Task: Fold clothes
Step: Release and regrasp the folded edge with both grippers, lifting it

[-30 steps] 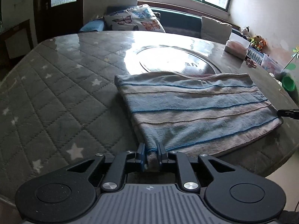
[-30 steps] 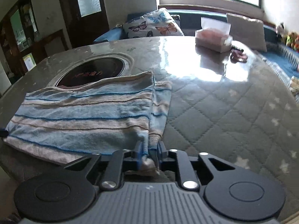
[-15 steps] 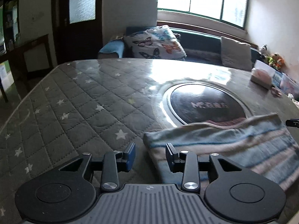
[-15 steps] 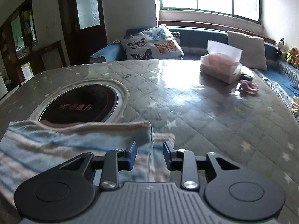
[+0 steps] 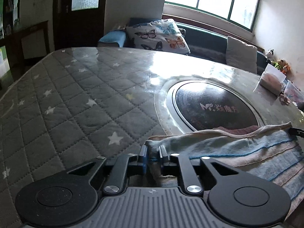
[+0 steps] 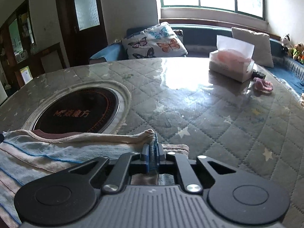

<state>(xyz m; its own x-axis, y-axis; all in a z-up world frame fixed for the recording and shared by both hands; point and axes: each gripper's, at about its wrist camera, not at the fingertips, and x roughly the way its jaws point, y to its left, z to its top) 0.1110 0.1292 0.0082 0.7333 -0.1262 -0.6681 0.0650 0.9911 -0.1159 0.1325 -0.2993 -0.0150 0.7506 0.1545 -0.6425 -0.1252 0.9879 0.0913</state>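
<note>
Left wrist view: the left gripper [image 5: 153,153] has its jaws closing, and its pads pinch a bunched corner of the blue, pink and cream striped terry garment [image 5: 237,152]. The cloth passes between the fingers and runs off to the right across the near part of the grey quilted table cover with white stars [image 5: 76,114]. The garment's far edge overlaps the rim of the round black glass hob set into the table [image 5: 214,108]. At the right edge of the view, a black tip of the right gripper [image 5: 296,132] touches the opposite end of the garment. A tissue box [image 5: 270,81] stands further back on the right.

Right wrist view: the right gripper [image 6: 153,153] is clamped tight on the other corner of the striped garment [image 6: 47,152], with a fold of blue and cream cloth standing up between the pads. The garment spreads to the left, lying flat on the table cover [image 6: 218,123], its far hem over the hob's [image 6: 76,112] near rim. A second layer of cloth shows just right of the fingers. The tissue box [image 6: 231,66] sits well apart, toward the far right, with a small pink item [image 6: 263,85] beside it.
</note>
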